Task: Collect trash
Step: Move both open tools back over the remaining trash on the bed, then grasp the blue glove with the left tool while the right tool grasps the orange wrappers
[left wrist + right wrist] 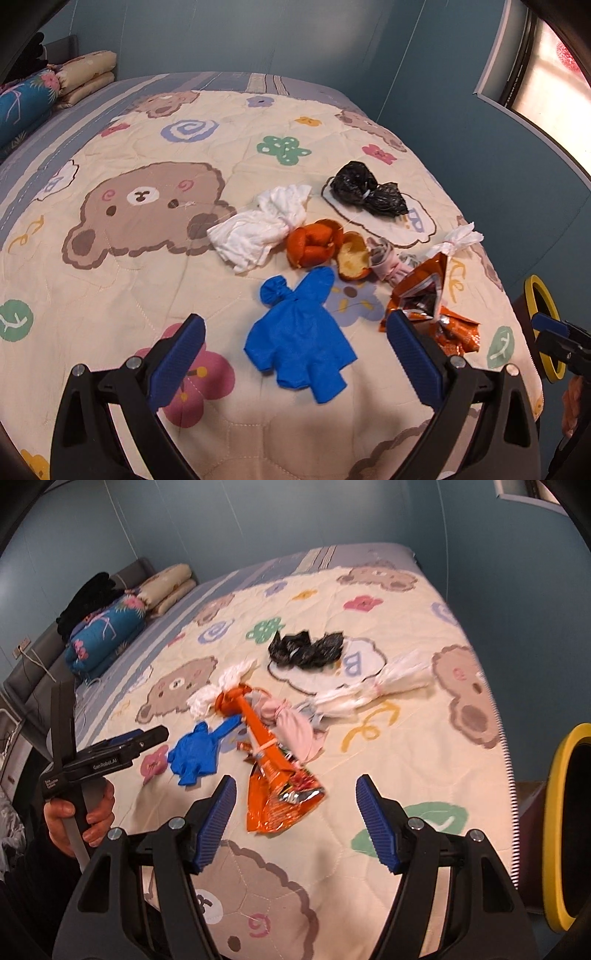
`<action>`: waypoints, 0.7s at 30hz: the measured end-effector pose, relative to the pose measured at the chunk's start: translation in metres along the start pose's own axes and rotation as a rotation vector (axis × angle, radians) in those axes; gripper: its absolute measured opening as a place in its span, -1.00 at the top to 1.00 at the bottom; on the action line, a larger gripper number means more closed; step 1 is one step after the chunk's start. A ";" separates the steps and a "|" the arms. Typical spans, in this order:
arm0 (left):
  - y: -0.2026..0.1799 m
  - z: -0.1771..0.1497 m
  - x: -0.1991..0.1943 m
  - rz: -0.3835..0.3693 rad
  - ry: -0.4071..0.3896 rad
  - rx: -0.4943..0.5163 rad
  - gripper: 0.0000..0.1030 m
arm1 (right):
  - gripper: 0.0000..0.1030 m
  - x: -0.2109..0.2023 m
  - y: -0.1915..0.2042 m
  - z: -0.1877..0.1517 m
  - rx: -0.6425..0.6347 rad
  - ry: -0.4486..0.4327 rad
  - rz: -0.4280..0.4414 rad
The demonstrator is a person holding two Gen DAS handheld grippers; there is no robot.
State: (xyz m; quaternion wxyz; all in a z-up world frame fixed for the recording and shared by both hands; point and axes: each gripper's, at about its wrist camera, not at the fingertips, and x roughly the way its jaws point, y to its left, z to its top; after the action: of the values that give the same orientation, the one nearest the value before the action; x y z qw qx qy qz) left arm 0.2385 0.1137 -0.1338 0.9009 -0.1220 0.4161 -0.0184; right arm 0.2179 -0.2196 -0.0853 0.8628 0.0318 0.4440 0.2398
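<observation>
A bed [110, 295] covered by a cream quilt printed with bears and flowers carries a scatter of trash near its right edge. The left claw [295, 350] hangs over the quilt with its blue-padded jaws spread wide and nothing between the pads; below the gap lies a crumpled blue glove [299, 339], flat on the quilt. Past the glove sit pieces of orange peel [317, 245], touching a twisted white tissue wad [258, 232] on their left. Farther back a knotted black plastic bag [365, 192] rests on a printed cloud. To the right of the peel lies a small pink-and-grey cloth bundle [388, 262], and beside it an opened orange snack wrapper [424, 291] with a silver inside, just behind the left claw's right pad. A thin white twisted tissue [458, 240] lies near the bed's edge.

The right claw [295, 823] is also spread wide and empty, held above the quilt with the orange snack wrapper [277, 794] lying ahead between its pads without touching them. From this view the left claw [144, 738] appears at the left, gripped by a hand [79, 812] in a dark sleeve, near the blue glove [195, 757]. A round bin with a yellow rim [554, 812] stands beside the bed on the right. Pillows [107, 635] are stacked at the far end.
</observation>
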 end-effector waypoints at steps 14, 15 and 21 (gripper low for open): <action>0.016 -0.009 0.034 -0.008 0.064 -0.041 -0.84 | -0.26 0.056 0.015 -0.008 -0.042 0.131 -0.002; 0.017 -0.008 0.036 -0.009 0.067 -0.043 -0.84 | -0.26 0.059 0.015 -0.009 -0.043 0.138 -0.003; 0.010 -0.006 0.045 -0.010 0.081 -0.018 -0.84 | -0.26 0.077 0.018 -0.008 -0.057 0.167 0.001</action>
State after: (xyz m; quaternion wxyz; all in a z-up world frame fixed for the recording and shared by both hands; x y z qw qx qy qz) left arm 0.2624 0.1165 -0.1738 0.8821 -0.1317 0.4517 -0.0242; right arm 0.2426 -0.1706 -0.1433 0.8232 -0.0128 0.5073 0.2545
